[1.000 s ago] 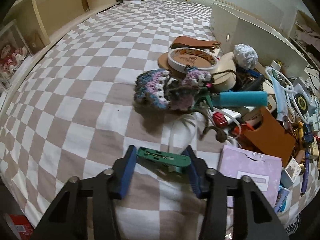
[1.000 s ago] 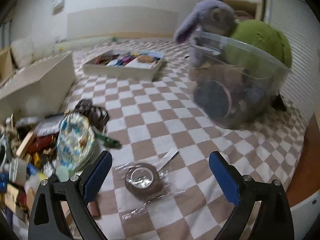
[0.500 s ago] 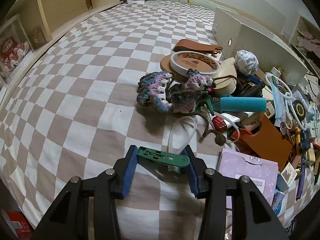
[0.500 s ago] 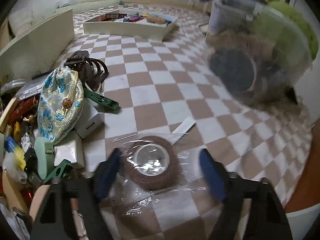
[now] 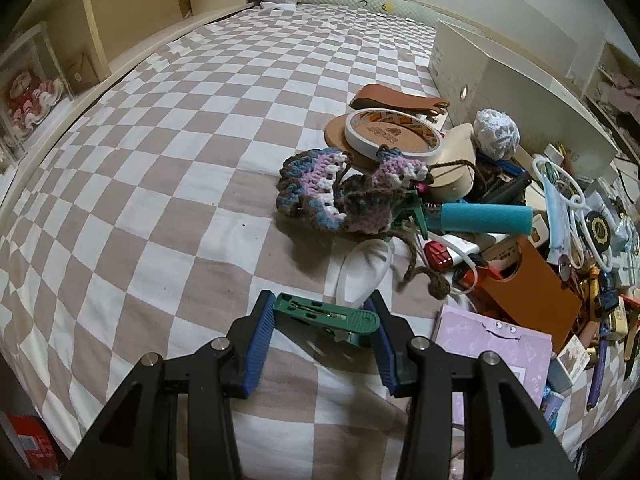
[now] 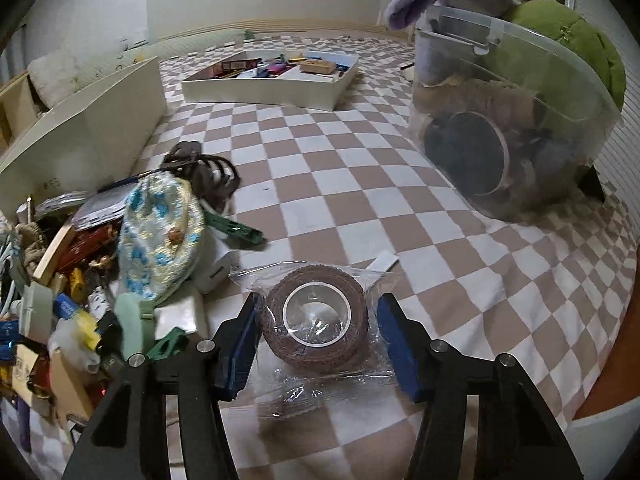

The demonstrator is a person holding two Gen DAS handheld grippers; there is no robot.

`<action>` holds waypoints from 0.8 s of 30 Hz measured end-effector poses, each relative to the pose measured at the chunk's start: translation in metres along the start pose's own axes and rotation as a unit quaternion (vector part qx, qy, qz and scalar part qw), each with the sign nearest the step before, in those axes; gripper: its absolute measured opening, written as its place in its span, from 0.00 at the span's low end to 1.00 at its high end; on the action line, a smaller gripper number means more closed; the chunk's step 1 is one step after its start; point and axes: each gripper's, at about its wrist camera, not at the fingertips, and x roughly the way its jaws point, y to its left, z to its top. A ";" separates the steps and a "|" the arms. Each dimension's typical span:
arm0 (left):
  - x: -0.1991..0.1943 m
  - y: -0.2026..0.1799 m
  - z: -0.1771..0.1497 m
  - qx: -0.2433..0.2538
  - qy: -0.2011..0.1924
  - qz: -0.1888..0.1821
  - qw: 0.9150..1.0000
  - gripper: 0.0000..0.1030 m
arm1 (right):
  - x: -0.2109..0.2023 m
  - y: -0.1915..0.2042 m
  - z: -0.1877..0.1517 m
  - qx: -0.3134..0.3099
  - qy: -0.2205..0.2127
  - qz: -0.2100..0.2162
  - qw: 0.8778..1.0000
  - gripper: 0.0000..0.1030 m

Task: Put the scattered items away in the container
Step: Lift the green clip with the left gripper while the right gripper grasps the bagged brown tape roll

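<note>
My left gripper (image 5: 320,305) is shut on a green plastic clip (image 5: 340,318), held crosswise between its blue pads just above the checkered bedspread (image 5: 160,184). My right gripper (image 6: 318,305) straddles a brown tape roll (image 6: 280,346) in a clear wrapper that lies on the bedspread. Its jaws are closing; the left pad meets the roll's side and the right pad stands a small gap off, with only wrapper in between. The clear plastic bin (image 6: 560,92), stuffed with plush toys, stands at the far right in the right wrist view.
A heap of small items fills the right of the left wrist view: a crocheted pouch (image 5: 340,196), a white tape ring (image 5: 392,136), a teal tube (image 5: 486,218) and a purple card (image 5: 492,344). In the right wrist view lie a floral purse (image 6: 160,236), a white tray (image 6: 272,90) and a white box (image 6: 80,140).
The right gripper's jaws have gone from wide apart to close around the wrapped tape roll, and the roll now sits nearer between them. The left gripper still holds the green clip.
</note>
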 end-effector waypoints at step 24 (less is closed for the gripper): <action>-0.039 -0.079 0.004 0.047 -0.048 -0.075 0.995 0.44 | -0.055 0.131 -0.017 -0.115 -0.005 0.171 0.979 0.57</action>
